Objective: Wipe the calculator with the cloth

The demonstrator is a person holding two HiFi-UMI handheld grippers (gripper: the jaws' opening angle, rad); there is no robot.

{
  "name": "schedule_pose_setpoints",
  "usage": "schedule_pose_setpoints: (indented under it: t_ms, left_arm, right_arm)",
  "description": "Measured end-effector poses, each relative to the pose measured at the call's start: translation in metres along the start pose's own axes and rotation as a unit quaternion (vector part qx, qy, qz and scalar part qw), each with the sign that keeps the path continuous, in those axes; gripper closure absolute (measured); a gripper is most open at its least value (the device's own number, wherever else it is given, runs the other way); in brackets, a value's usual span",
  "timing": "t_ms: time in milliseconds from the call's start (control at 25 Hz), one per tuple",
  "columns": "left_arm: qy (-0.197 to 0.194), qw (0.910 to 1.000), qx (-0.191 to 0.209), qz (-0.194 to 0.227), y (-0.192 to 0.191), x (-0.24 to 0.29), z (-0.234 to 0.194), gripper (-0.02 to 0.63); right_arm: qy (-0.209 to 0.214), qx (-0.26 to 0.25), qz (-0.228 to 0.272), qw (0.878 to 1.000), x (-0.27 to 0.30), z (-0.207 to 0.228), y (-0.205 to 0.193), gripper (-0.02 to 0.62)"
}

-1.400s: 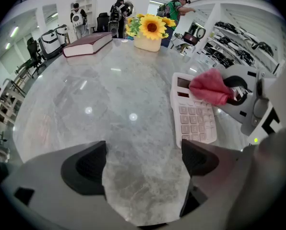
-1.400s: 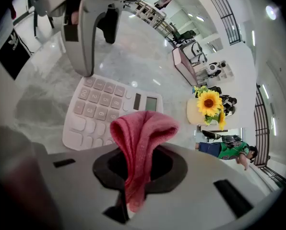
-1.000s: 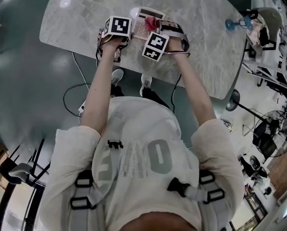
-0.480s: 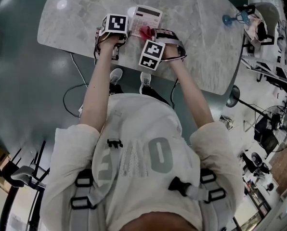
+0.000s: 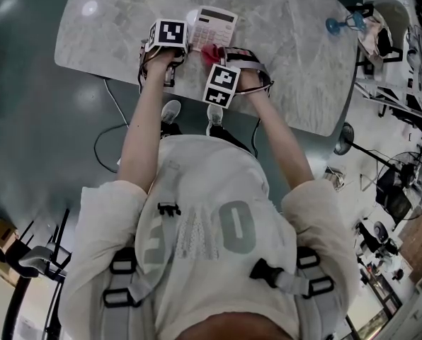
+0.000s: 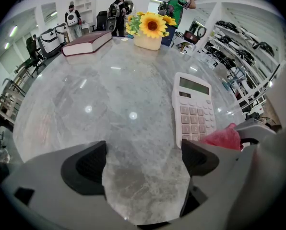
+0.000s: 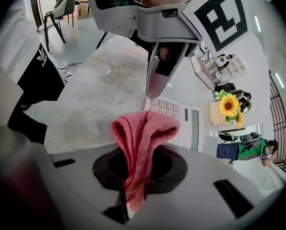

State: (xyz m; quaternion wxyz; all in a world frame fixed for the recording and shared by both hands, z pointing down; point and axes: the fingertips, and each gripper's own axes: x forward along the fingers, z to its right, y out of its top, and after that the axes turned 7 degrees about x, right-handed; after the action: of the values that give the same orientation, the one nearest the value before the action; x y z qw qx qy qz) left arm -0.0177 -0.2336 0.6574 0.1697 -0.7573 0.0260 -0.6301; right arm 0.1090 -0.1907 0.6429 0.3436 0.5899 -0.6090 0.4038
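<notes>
I had pulled the right gripper (image 7: 139, 166), clamped on the cloth (image 7: 142, 131), back from the calculator's (image 6: 195, 108) middle to its near edge, one stroke likely done, while the left gripper (image 6: 142, 159) gaped empty beside it.

A grey marble table (image 5: 289, 41) with rounded corners stands on a glossy dark-green floor (image 5: 27, 119), where a cable (image 5: 95, 147) loops near its edge. At the far end sit a red book (image 6: 88, 42) and potted sunflowers (image 6: 151, 25). White shelves (image 6: 239, 56) line one wall. Lights glint off the marble.
</notes>
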Motion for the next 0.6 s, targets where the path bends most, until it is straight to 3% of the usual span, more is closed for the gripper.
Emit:
schedule_pose_setpoints:
  t_ms: [440,600]
  left_arm:
    - [0.006,1.0,-0.008,-0.003,-0.001,-0.003,-0.003,0.126]
    - [0.045,0.9977,-0.019,0.046,0.013,-0.023,-0.014,0.126]
  right_arm:
    - [0.009,0.022,0.015,1.0,-0.007,0.018,0.003,0.541]
    - [-0.029,0.043,0.022,0.998,-0.016,0.06,0.008,0.54]
